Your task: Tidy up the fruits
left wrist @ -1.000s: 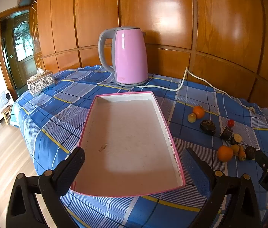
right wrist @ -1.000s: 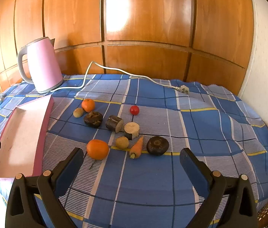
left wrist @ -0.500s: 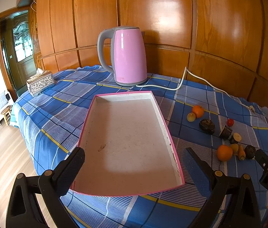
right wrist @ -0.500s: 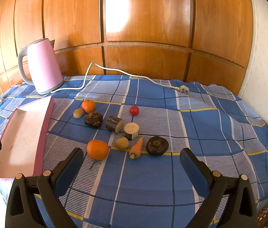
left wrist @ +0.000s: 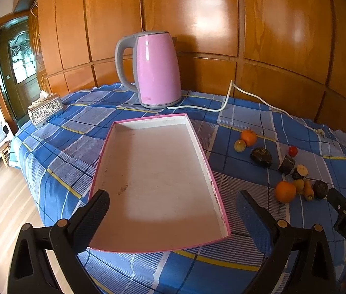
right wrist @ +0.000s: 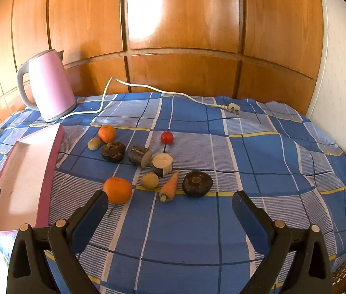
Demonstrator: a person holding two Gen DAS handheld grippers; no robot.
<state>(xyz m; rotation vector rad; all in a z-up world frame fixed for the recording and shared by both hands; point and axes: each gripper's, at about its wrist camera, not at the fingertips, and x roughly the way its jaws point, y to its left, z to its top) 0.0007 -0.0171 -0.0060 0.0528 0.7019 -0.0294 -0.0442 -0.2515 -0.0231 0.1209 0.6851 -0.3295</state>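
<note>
While nothing lies in the tray: task judged barely begun, all sorting left to do.

Tray (left wrist: 158, 181): pink-edged, bare inside, flat on the desk (right wrist: 197, 220); long axis running from the near edge away toward the kettle (left wrist: 157, 71).

Fruit and vegetables: all loose on the checked cloth to the right of the tray, well apart from it.

Near orange (right wrist: 117, 190): just beside the left finger of the right tool (right wrist: 168, 203), not touching as far as can be told.

Carrot (right wrist: 170, 186): lying flat, long axis slanted, thin tip away to the right, cut stem end toward the camera.

Far orange (right wrist: 106, 133): beside a small greenish fruit (right wrist: 93, 143).

Tomato (right wrist: 167, 137): alone, farthest back.

Left tool (left wrist: 173, 210): spread wide, holding nothing, over the tray's near end.

Right tool: spread wide, holding nothing, facing the cluster.
</note>
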